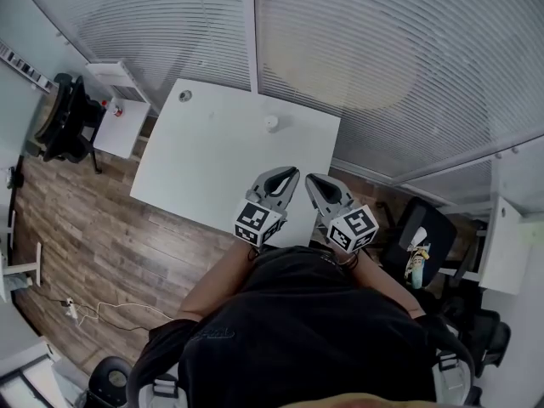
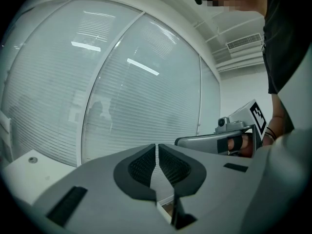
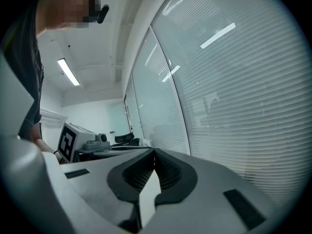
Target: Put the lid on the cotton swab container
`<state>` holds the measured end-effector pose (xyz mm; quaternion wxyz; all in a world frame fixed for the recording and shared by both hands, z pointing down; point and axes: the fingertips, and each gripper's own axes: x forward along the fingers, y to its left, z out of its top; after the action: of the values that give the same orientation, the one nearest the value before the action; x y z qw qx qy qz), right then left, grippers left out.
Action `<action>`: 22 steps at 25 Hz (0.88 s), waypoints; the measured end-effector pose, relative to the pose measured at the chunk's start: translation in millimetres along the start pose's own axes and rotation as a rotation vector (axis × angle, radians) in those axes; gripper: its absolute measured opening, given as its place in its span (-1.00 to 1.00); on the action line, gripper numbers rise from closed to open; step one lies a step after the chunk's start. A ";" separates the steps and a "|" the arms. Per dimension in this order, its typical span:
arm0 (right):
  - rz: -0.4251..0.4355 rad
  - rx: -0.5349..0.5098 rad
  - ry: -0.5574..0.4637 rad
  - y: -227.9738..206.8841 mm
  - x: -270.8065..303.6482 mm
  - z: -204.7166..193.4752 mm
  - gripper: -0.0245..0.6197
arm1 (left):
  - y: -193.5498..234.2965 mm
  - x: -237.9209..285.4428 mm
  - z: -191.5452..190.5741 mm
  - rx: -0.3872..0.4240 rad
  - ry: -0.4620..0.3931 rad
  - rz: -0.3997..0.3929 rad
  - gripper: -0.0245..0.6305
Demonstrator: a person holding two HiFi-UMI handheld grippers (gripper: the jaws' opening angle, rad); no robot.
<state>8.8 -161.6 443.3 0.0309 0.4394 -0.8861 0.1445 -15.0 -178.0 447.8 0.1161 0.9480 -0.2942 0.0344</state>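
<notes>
Shut and empty, side by side: left gripper [image 1: 292,171], right gripper [image 1: 310,178]. Well ahead of both tips, on the table [image 1: 195,168]: cotton swab container [image 1: 271,122], lid not told apart. Risk: arriving with jaws together, nudging the light container away or over

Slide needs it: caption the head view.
Left gripper and right gripper, shut and empty, at the white table; small round object farther off.
</notes>
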 end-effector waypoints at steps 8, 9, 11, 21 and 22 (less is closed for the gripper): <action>0.028 0.004 0.043 -30.4 9.9 -4.0 -0.85 | 8.9 34.7 -6.8 0.035 0.016 0.023 -0.79; 0.035 0.002 0.046 -33.5 11.4 -3.4 -0.85 | 11.3 38.1 -7.8 0.030 0.016 0.030 -0.78; 0.049 -0.007 0.049 -38.9 14.4 -1.8 -0.85 | 16.6 44.5 -9.4 0.017 0.014 0.042 -0.71; 0.115 0.015 0.080 -64.5 40.7 -5.5 -0.85 | 55.6 66.1 -21.1 -0.030 0.032 0.121 -0.45; 0.122 0.015 0.079 -66.3 43.8 -5.5 -0.85 | 59.7 67.4 -23.2 -0.032 0.035 0.129 -0.43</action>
<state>33.8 -231.7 471.7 0.0538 0.3787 -0.9082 0.1699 6.8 -257.3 491.3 0.1339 0.9244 -0.3531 0.0538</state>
